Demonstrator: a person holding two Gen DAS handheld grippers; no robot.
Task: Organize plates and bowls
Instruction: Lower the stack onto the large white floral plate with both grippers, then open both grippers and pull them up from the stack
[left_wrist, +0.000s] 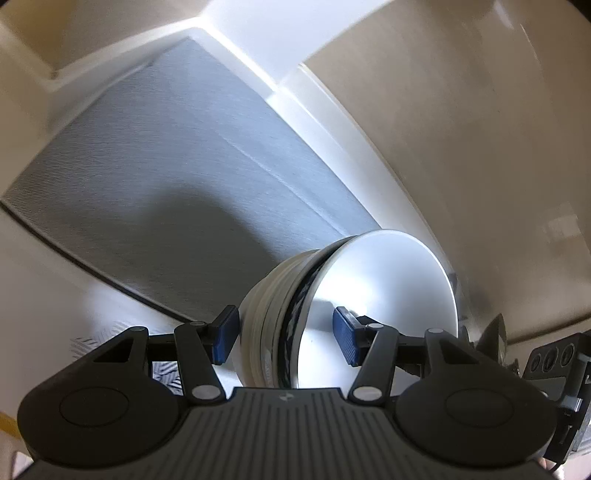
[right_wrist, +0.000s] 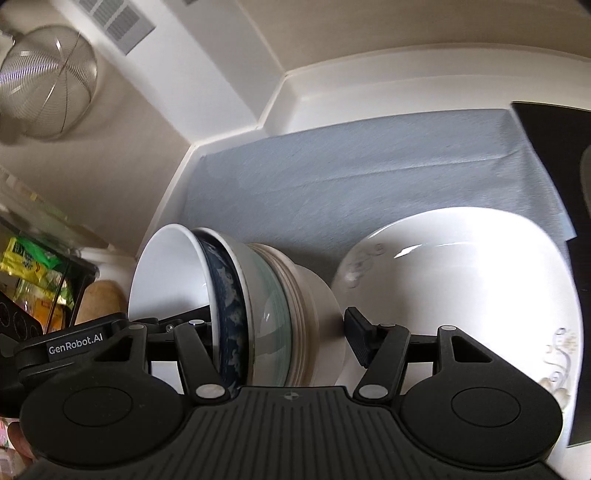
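A stack of nested bowls (left_wrist: 332, 295) hangs tilted above a grey-blue mat (left_wrist: 166, 184). Its top bowl is white inside; under it sit a dark blue patterned bowl (right_wrist: 229, 306), a pale green one and several cream ones. My left gripper (left_wrist: 285, 336) is shut on the stack, one blue pad inside the top bowl and the other on the stack's outer wall. My right gripper (right_wrist: 280, 332) is shut on the same stack (right_wrist: 258, 295) from the opposite side. Its left finger is hidden inside the white bowl; its right pad (right_wrist: 356, 341) rests against the bottom bowl.
A large white plate (right_wrist: 461, 295) with a flower pattern lies on the mat (right_wrist: 351, 177) just right of the stack. White counter walls border the mat. A wire strainer (right_wrist: 44, 81) hangs at upper left, yellow packets (right_wrist: 29, 266) sit at left, and a black surface (right_wrist: 554, 122) lies at right.
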